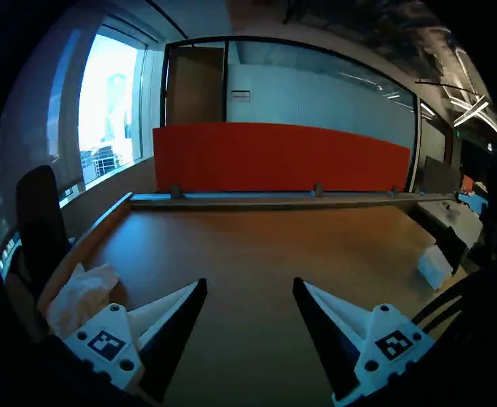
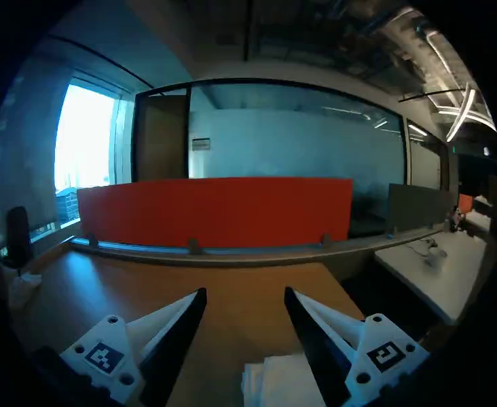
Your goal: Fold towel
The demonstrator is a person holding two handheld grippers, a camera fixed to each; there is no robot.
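Observation:
In the left gripper view a crumpled white towel [image 1: 80, 295] lies at the left edge of the wooden table [image 1: 262, 258], just beyond my left gripper's [image 1: 250, 283] left finger. That gripper stands open over bare wood, nothing between its fingers. A folded white towel [image 1: 434, 266] sits near the table's right edge. In the right gripper view my right gripper [image 2: 245, 293] is open above the table [image 2: 242, 298], with a folded white towel [image 2: 284, 381] below, close to its right finger. The crumpled towel [image 2: 23, 287] shows small at the far left.
A red divider panel [image 1: 275, 157] on a grey rail runs along the table's far edge. A dark office chair [image 1: 39, 224] stands left by the window. A white desk [image 2: 445, 271] with small items sits to the right across a gap.

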